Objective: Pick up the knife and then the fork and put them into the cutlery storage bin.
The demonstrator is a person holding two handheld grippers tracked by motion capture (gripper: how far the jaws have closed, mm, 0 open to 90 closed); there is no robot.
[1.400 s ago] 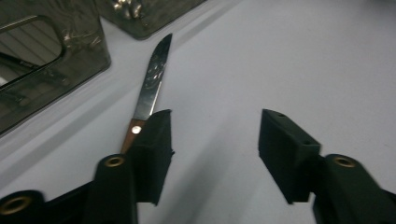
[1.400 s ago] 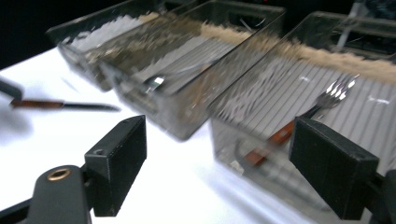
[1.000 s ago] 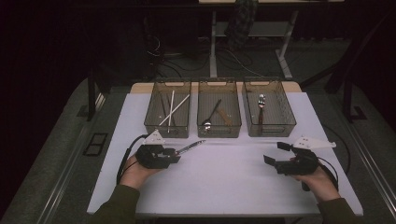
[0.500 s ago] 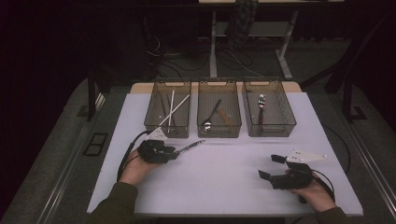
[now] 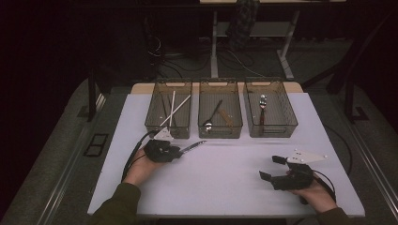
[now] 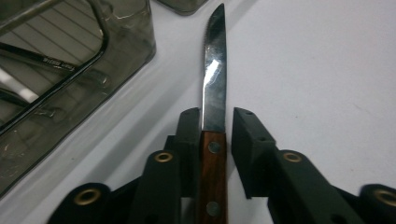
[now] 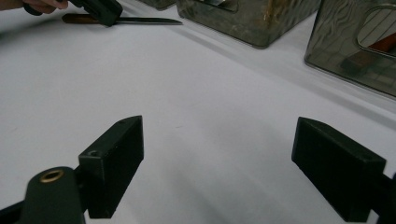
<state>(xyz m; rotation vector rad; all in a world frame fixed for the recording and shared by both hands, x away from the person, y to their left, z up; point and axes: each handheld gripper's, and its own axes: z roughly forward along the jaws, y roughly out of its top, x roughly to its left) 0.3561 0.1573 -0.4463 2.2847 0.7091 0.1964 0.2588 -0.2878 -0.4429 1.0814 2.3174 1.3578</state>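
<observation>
A knife with a brown wooden handle and steel blade (image 5: 195, 146) lies on the white table (image 5: 225, 183), just in front of the left bin. My left gripper (image 5: 176, 152) sits low over its handle. In the left gripper view the handle lies between the jaws of that gripper (image 6: 215, 135), with the blade (image 6: 214, 84) pointing away. The jaws have just been closing: one pad touches the wood, the other stands a sliver off. My right gripper (image 5: 271, 168) rests near the front right of the table, wide open (image 7: 219, 154) with nothing between its jaws.
Three smoky clear bins stand in a row at the back. The left bin (image 5: 155, 123) holds chopsticks, the middle bin (image 5: 220, 132) a spoon and a wooden-handled piece, the right bin (image 5: 291, 123) a metal utensil. Dark floor surrounds the table.
The left gripper has sunk onto the knife handle and its jaws have narrowed around it. The right gripper has drifted slightly toward the table's front edge.
</observation>
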